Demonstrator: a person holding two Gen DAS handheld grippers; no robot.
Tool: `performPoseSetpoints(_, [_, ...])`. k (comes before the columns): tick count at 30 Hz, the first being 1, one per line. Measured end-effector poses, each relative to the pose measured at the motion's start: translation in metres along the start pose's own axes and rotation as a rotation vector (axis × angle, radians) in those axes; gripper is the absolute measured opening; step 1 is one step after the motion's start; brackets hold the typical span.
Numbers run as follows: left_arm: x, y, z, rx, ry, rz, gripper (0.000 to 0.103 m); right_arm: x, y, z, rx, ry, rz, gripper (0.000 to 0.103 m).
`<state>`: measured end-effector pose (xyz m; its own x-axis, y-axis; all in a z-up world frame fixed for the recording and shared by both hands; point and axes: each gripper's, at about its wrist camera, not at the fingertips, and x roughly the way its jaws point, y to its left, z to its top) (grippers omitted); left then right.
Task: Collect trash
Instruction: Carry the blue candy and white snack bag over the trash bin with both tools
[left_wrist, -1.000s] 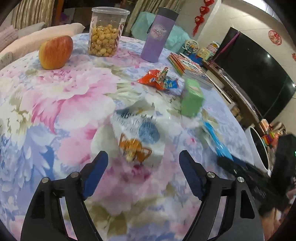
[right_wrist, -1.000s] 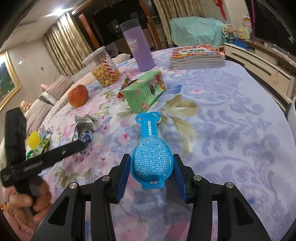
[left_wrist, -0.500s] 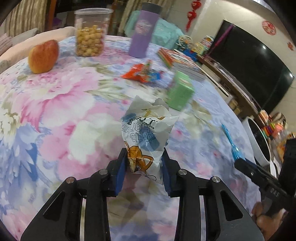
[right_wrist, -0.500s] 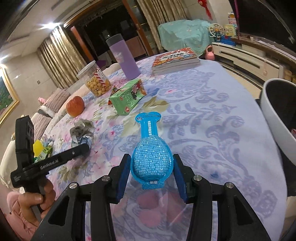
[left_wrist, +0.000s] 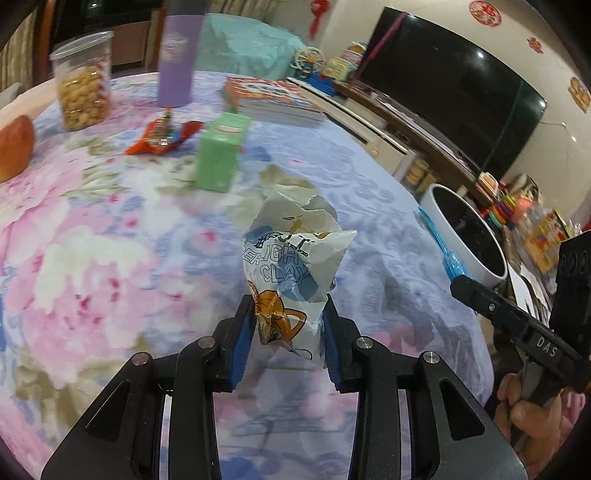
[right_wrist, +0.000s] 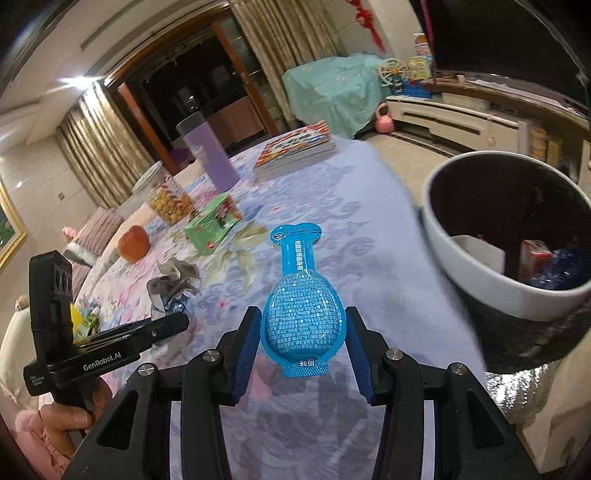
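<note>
The left tongs (left_wrist: 288, 328) are clamped on the crumpled white clay wrapper (left_wrist: 293, 273), holding it up above the flowered counter (left_wrist: 110, 236), on the near side of the green carton (left_wrist: 221, 155). The right tongs (right_wrist: 303, 347) pinch the blue blister pack (right_wrist: 301, 314) snugly between both pads, its neck pointing away, and carry it just beside the white bin (right_wrist: 480, 273), short of the rim, with the counter edge below and the green carton well behind.
</note>
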<state>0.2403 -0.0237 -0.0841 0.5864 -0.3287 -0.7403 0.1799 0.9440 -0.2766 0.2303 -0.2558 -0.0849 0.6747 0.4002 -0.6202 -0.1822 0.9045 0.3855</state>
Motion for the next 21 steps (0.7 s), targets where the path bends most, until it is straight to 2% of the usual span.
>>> performPoseSetpoints(21, [0.023, -0.103, 0.011, 0.168, 0.04, -0.098, 0.033, -0.061, -0.073, 0.002, 0.101, -0.101, -0.081, 0.046])
